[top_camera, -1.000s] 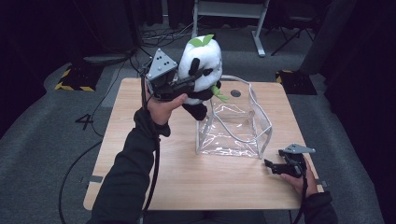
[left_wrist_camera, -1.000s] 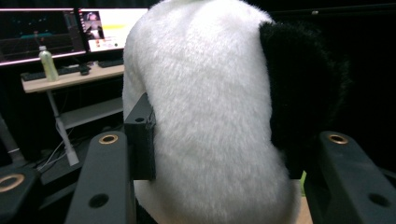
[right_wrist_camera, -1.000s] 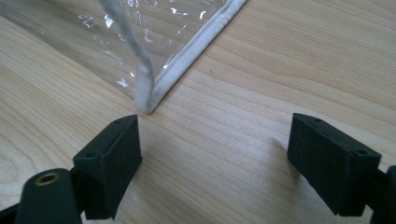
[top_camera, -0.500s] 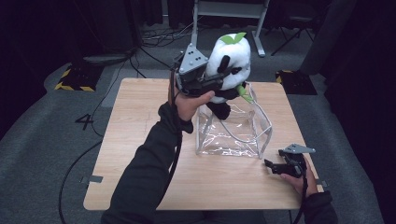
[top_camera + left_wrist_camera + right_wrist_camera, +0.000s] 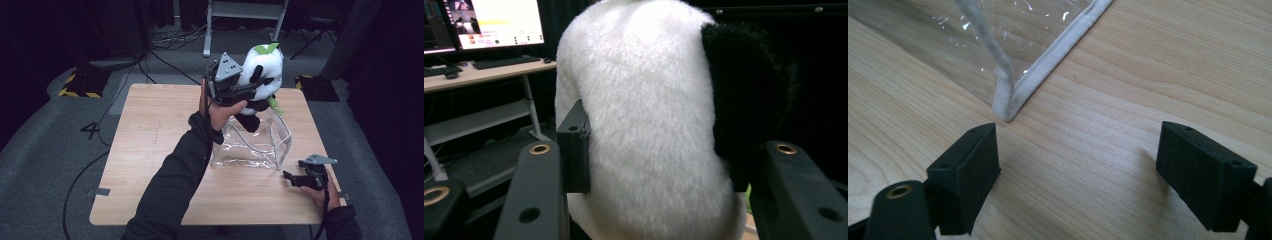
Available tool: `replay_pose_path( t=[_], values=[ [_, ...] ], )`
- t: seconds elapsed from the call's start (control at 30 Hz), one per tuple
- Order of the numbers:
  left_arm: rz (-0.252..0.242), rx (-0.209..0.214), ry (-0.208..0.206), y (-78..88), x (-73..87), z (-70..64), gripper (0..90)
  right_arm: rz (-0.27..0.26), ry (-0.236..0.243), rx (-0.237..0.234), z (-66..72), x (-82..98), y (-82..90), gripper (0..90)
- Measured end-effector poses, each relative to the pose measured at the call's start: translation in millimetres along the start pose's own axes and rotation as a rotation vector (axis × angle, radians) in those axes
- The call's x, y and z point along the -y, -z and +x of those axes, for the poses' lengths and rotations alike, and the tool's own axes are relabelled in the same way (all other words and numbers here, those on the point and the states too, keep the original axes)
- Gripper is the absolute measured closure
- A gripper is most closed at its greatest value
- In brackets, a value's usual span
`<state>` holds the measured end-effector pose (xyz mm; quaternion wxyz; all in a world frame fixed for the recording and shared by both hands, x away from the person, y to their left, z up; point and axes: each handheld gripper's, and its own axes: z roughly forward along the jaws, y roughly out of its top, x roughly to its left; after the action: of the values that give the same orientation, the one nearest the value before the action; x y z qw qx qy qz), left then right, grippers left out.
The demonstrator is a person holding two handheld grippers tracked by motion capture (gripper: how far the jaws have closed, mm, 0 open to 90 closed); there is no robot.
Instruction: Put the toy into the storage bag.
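As I swing my left gripper (image 5: 246,91) across from where it was a second ago, the plush panda (image 5: 261,75) travels with it, from above the bag's near-left side to a spot over its far edge, and a little farther than half a second back. The fingers (image 5: 576,150) are clenched on the toy's white body, 1 pad pressed into the fur on each flank in the left gripper view, and that grip looks the same as before. The panda hangs upright in the air, its black legs dangling just above the open mouth of the clear plastic bag (image 5: 252,145), which stands on the tabletop (image 5: 150,130) with its white trim holding it in shape.

My right gripper (image 5: 296,178) has not budged: it rests on the tabletop beside the bag's near-right corner, fingers (image 5: 968,170) spread wide with nothing between them, the corner seam lying just ahead of them in the right gripper view.

I read this as the carry being nearly over. The toy now sits roughly above the opening, so what remains is to lower it in. The bag is unheld, and a brush from the legs could tip or slide it.
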<state>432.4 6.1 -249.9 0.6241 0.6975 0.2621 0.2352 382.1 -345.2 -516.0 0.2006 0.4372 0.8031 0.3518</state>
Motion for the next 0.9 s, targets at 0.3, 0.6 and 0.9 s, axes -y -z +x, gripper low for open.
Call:
replay_pose_path(
  t=[0.3,0.6,0.9],
  values=[
    [0.002,-0.015,-0.016,-2.9,6.9,-6.2,45.6,0.0,0.002,0.001,0.2,0.1,0.2,17.4],
    [-0.02,-0.033,0.056,16.2,18.9,7.5,45.5,0.0,0.002,0.0,0.1,0.1,0.1,17.4],
    [0.0,-0.013,0.02,14.2,20.2,-6.5,45.4,0.0,0.002,0.001,0.1,0.1,0.1,17.4]
  ],
)
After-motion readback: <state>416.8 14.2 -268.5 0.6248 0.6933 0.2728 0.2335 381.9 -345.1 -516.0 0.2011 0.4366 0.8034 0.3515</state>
